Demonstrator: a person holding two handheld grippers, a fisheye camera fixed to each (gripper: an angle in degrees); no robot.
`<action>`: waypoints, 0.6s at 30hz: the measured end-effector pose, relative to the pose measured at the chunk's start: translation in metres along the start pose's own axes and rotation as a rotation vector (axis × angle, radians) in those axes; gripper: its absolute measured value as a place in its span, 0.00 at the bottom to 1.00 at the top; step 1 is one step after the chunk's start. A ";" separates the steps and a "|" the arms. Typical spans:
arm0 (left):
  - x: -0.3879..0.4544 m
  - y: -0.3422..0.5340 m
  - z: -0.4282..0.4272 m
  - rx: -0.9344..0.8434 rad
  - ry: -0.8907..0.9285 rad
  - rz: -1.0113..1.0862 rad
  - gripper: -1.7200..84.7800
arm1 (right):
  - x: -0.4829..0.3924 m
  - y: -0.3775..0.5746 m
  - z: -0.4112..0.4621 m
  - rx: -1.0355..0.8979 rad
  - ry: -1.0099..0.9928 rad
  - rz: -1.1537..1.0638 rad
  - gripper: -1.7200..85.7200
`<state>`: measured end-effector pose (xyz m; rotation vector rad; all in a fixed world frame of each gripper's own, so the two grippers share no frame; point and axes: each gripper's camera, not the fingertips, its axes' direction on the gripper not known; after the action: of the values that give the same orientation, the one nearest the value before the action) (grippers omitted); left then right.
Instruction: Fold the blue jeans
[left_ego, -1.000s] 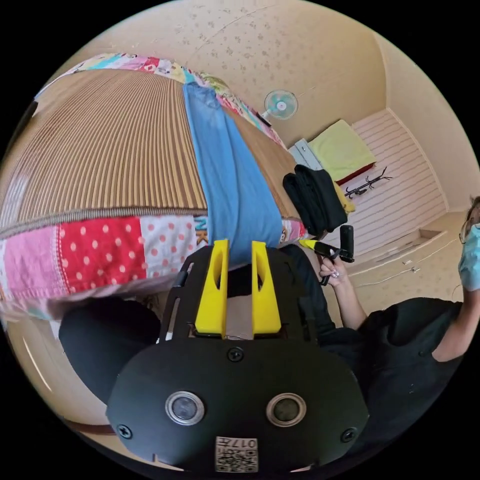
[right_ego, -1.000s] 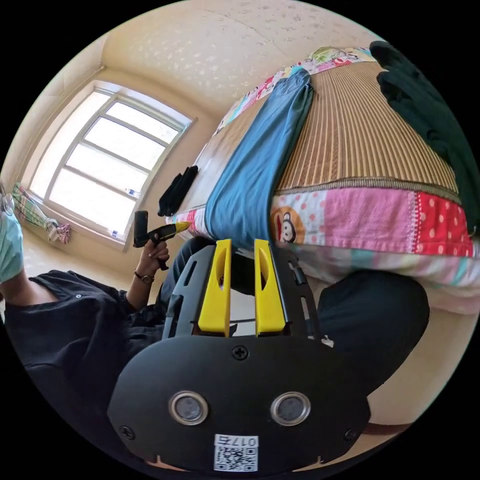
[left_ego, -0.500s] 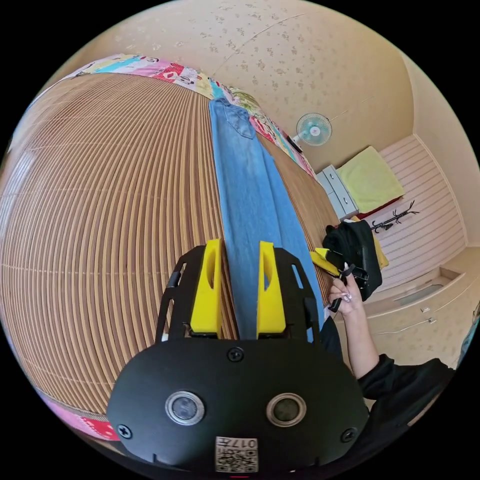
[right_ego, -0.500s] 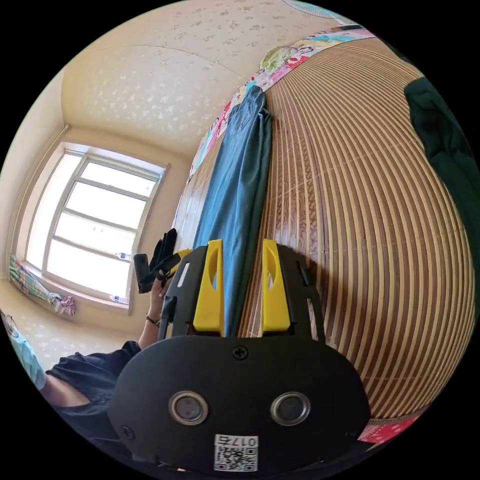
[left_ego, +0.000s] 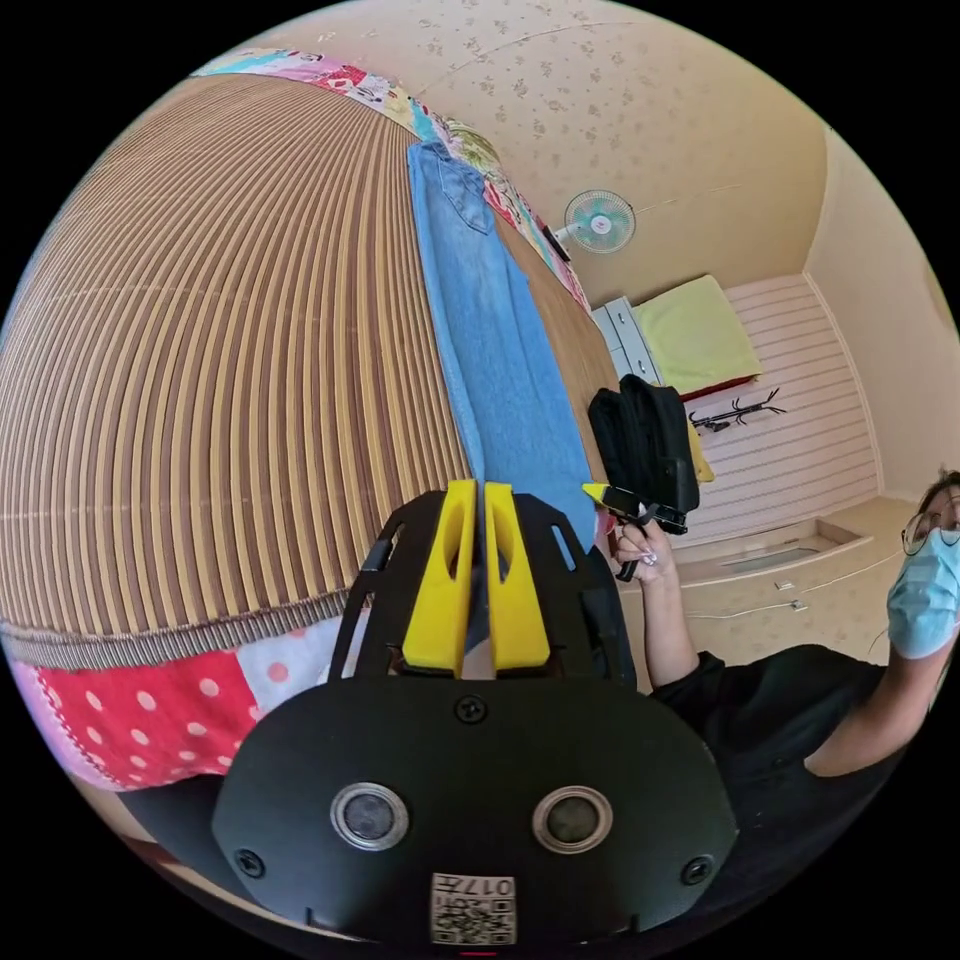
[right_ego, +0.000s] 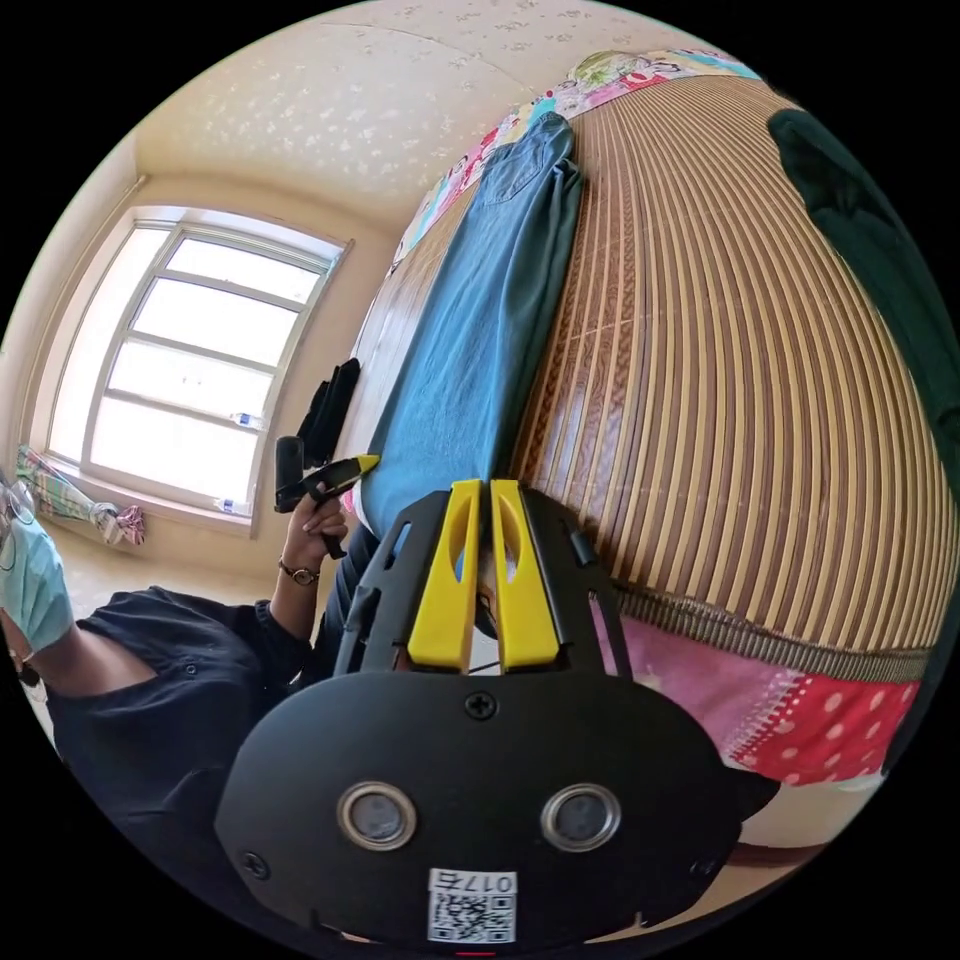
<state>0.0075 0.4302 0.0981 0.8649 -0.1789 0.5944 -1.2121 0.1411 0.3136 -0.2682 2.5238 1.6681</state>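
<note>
Two yellow claws (left_ego: 478, 490) (right_ego: 479, 487) pinch long, soft blue jeans (left_ego: 490, 330) on ribbed mat (left_ego: 220, 380).

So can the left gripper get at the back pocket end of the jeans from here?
Probably not without a long reach: the left gripper sits at the near hem, and the pocket lies at the jeans' far end. Nothing blocks the way.

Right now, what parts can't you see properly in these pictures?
- Jeans hem: left gripper view, behind the left gripper and its black body.
- Whether the right gripper pinches denim: right gripper view, too close to tell.
- Dark clothes: right gripper view, cut off by the edge.
</note>
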 end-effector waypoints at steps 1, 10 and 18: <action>-0.002 -0.002 -0.004 0.018 0.011 -0.004 0.08 | 0.001 0.000 -0.002 0.012 -0.004 0.006 0.07; -0.016 -0.066 0.007 0.071 0.025 -0.056 0.14 | 0.010 -0.063 0.001 0.136 -0.046 0.107 0.14; -0.013 -0.030 0.017 0.034 0.042 -0.067 0.12 | -0.010 -0.067 0.028 0.047 -0.052 0.128 0.12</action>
<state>0.0145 0.3972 0.0843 0.8873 -0.1014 0.5539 -1.1894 0.1424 0.2441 -0.0592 2.5872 1.6333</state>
